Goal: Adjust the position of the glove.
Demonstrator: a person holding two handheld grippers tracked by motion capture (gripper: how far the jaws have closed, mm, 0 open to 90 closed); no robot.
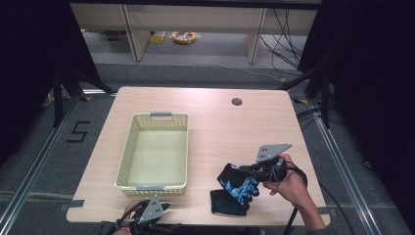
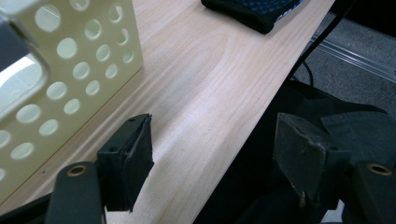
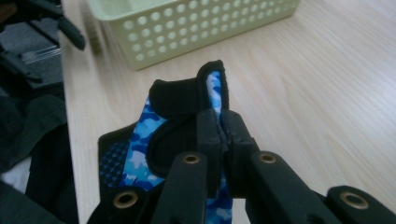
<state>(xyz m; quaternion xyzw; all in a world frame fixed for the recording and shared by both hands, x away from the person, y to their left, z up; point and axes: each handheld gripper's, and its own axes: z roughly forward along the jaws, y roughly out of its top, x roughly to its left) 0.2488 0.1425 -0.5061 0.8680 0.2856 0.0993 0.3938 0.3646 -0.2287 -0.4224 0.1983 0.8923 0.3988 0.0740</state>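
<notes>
A fingerless glove (image 1: pixel 239 185), black with blue camouflage patches, hangs just above the table's front right. My right gripper (image 1: pixel 243 170) is shut on its upper edge; in the right gripper view the jaws (image 3: pixel 224 135) pinch the glove's (image 3: pixel 177 116) black-trimmed rim. A second, mostly black glove (image 1: pixel 226 203) lies flat on the table under it, near the front edge, and appears far off in the left gripper view (image 2: pixel 252 10). My left gripper (image 1: pixel 164 208) rests at the table's front edge, below the basket. Its jaws (image 2: pixel 217 161) are open with nothing between them.
A pale yellow perforated basket (image 1: pixel 128 147) with grey handles stands left of centre; its wall is close to the left gripper (image 2: pixel 79 70) and lies beyond the held glove (image 3: pixel 196 23). A round cable hole (image 1: pixel 237 102) is at the table's back right.
</notes>
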